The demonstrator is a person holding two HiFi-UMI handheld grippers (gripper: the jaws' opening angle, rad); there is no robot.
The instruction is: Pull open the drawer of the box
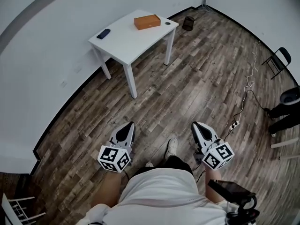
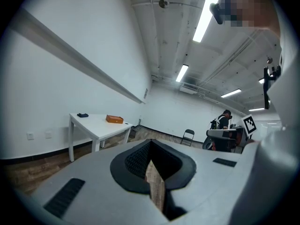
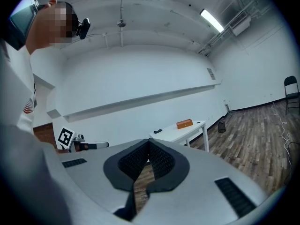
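The box (image 1: 147, 21) is small, flat and orange, and lies on the far part of a white table (image 1: 126, 43) against the wall, well ahead of me. It shows small and distant in the left gripper view (image 2: 114, 119) and in the right gripper view (image 3: 184, 123). My left gripper (image 1: 129, 125) and right gripper (image 1: 196, 124) are held low near my body over the wooden floor, far short of the table. Each points forward. The left gripper's (image 2: 150, 161) jaws are shut with nothing between them, as are the right gripper's (image 3: 147, 159).
A dark handset (image 1: 103, 33) and a small black disc (image 1: 167, 23) also lie on the table. A black bin (image 1: 188, 23) stands beyond it. To the right are a white cable with a power strip (image 1: 234, 123), a folding chair (image 1: 277, 60) and a seated person (image 1: 286, 109).
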